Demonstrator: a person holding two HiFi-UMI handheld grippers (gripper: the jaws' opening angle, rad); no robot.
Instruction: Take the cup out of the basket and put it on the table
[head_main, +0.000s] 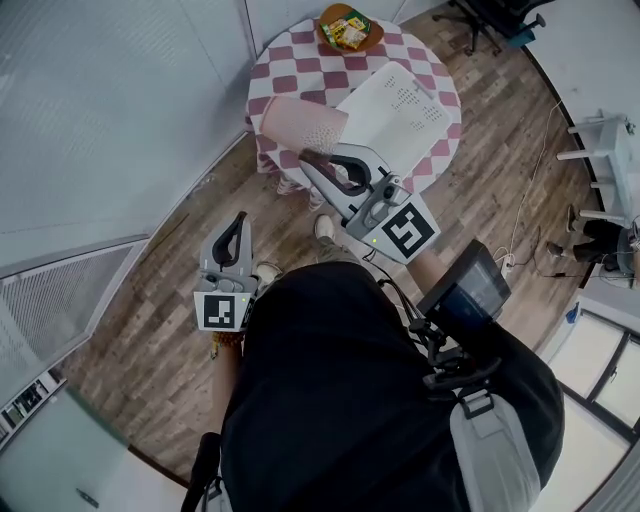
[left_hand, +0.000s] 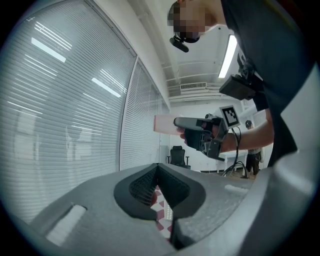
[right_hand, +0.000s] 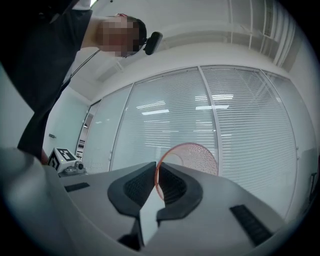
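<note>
**Cup out of the basket, held over the table edge, not yet put down**

Head view: the right gripper (head_main: 308, 158) reaches toward the round table (head_main: 283, 62) with its checked cloth. It holds the pink cup (head_main: 300, 124) by the rim, lying on its side in the air over the near edge of the table. The basket (head_main: 326, 20) sits at the far side of the table with snack packets in it, well apart from the cup. A white sheet (head_main: 400, 105) covers much of the cloth between them. The left gripper (head_main: 238, 220) hangs low by the person's side, away from the table.

Left gripper view: the left gripper (left_hand: 158, 167) has its jaws pressed together with nothing between them. Only a strip of checked cloth shows through the gap lower down. Farther off, the right gripper (left_hand: 181, 122) carries the cup (left_hand: 164, 123).

Right gripper view: the right gripper (right_hand: 155, 171) pinches the thin rim of the cup (right_hand: 194, 157), one pad inside and one outside.

The carry looks to be the step in hand. Next, the cup needs turning upright, lowering onto a bare patch of cloth, and only then letting go. With so thin a grip on the rim it could swing or slip.
</note>
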